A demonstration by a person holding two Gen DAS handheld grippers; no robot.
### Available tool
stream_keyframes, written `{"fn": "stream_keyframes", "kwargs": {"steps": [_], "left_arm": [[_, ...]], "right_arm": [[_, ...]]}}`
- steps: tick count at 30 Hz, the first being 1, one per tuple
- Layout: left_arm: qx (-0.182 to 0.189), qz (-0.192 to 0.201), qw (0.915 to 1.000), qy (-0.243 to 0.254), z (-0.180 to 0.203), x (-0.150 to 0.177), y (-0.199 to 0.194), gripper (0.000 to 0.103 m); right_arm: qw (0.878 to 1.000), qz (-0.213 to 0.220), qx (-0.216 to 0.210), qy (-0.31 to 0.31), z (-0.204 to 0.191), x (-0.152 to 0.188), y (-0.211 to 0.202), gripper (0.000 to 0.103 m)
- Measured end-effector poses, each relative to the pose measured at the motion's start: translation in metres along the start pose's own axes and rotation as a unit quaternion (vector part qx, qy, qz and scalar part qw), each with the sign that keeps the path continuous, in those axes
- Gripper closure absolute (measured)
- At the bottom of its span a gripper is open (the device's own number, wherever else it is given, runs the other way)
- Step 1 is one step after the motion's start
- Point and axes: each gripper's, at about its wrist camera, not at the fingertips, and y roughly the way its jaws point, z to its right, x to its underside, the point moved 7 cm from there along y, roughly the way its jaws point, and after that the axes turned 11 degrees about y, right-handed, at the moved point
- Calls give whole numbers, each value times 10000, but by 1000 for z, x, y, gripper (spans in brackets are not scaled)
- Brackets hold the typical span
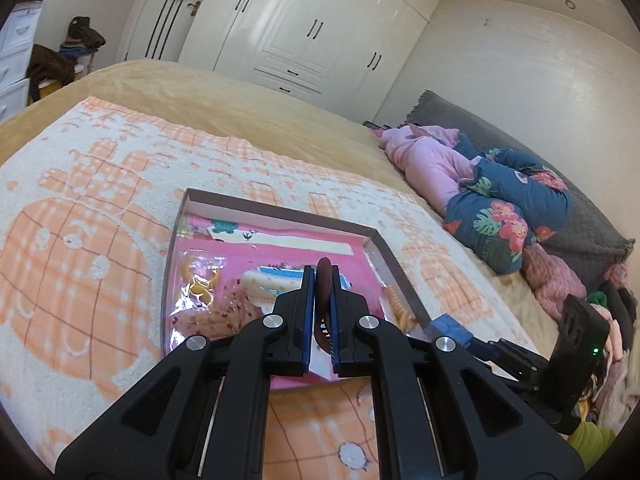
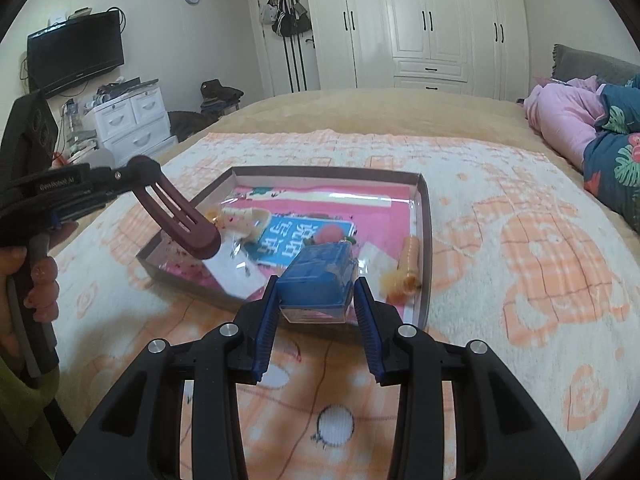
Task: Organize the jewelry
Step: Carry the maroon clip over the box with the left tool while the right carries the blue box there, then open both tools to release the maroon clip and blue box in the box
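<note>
Left gripper [image 1: 323, 276] is clamped tight on a maroon hair clip [image 2: 180, 220]; jaws are nearly together with the clip edge-on between the pads, its rounded tip poking out past the fingertips, held in the air above the tray's near-left part. Right gripper [image 2: 316, 292] is part-way open and pinching a blue box [image 2: 318, 280] between its blue pads, box sitting square across the gap, held over the near edge of the tray. In the right wrist view the left gripper comes in from 9 o'clock, a hand [image 2: 38, 276] wrapped round its grip. In the left wrist view the right gripper shows at 4 o'clock. Beyond both: shallow brown-walled tray [image 2: 426, 216] with a pink liner, straight ahead at 12 o'clock. Inside it, an orange spiral hair tie [image 2: 410, 268] by the right wall at 2 o'clock from the box, a yellow clip in clear wrap [image 1: 198, 282] on the left side, and a cream hair piece [image 2: 240, 218] near the middle. Tray sits on an orange-and-white patterned towel [image 2: 520, 240] spread over a tan bed cover [image 1: 248, 92]. Folded bedding [image 1: 500, 204] is piled at 3 o'clock, white wardrobes [image 2: 420, 20] at 12.
</note>
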Motion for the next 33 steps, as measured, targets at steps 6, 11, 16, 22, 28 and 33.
{"fn": "stream_keyframes", "kwargs": {"steps": [6,11,16,22,28,33], "left_arm": [[-74,-42,9999,-59,-11,-1,9,101],[-74,-65,9998,-182,-18,-1,16,101],[-11,-132,9997,-220,-16,3,28,101],[-37,-271,9994,-227,-19,11,41,101],[-93,-351,9990,-258,-25,19,47,101],[-172,-382,9989,-195,-27,21,46,101]], "right_arm": [[10000,44,31,35,2,-11,11,68],[9999,15,103,61,7,-15,25,68],[9996,-43,239,106,14,-16,40,68],[9989,-207,366,195,24,-12,57,68],[9987,-348,325,197,23,-5,64,68],[9986,-412,277,196,20,-1,61,66]]}}
